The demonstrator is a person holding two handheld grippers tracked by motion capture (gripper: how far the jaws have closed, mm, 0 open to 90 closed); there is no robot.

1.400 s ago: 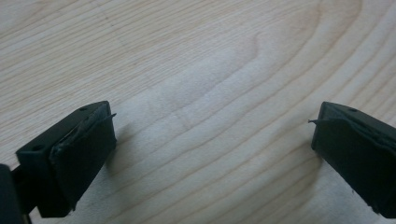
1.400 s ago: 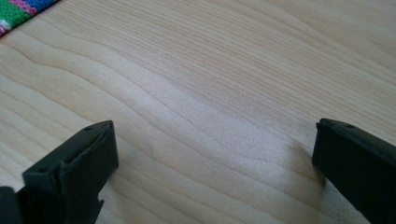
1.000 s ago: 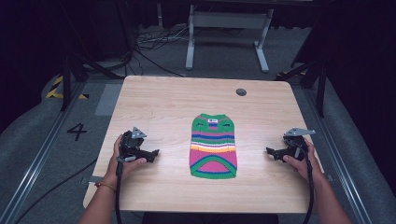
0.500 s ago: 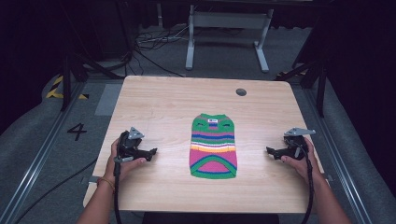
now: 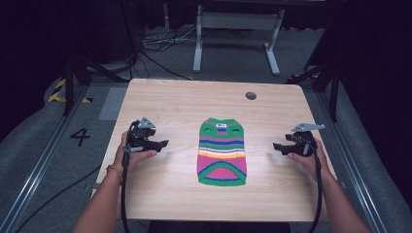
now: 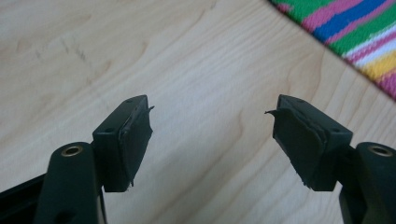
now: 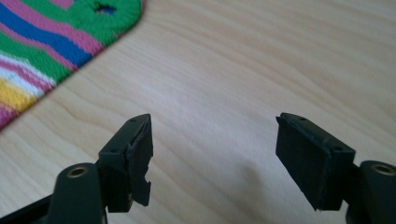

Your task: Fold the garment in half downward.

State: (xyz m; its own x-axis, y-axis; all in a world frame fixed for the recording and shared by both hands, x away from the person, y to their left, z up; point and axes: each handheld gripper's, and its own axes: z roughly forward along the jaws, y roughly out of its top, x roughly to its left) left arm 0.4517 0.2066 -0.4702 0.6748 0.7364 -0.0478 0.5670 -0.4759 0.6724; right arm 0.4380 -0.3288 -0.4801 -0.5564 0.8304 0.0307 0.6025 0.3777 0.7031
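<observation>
Striped knit garment (image 5: 222,152): flat at mid-counter (image 5: 184,102), long axis running away from the person, neck end far, pink hem end near. Left gripper (image 5: 156,144) and right gripper (image 5: 281,146): one to either side, apart from the cloth, about equally near, fingers pointing inward at its flanks. Left fingers (image 6: 133,140): parted with bare wood between, nothing held, having just been closing; striped edge ahead at upper right in the left gripper view. Right fingers (image 7: 135,154): likewise parted and empty, just been closing; garment's rounded corner ahead at upper left in the right gripper view.
</observation>
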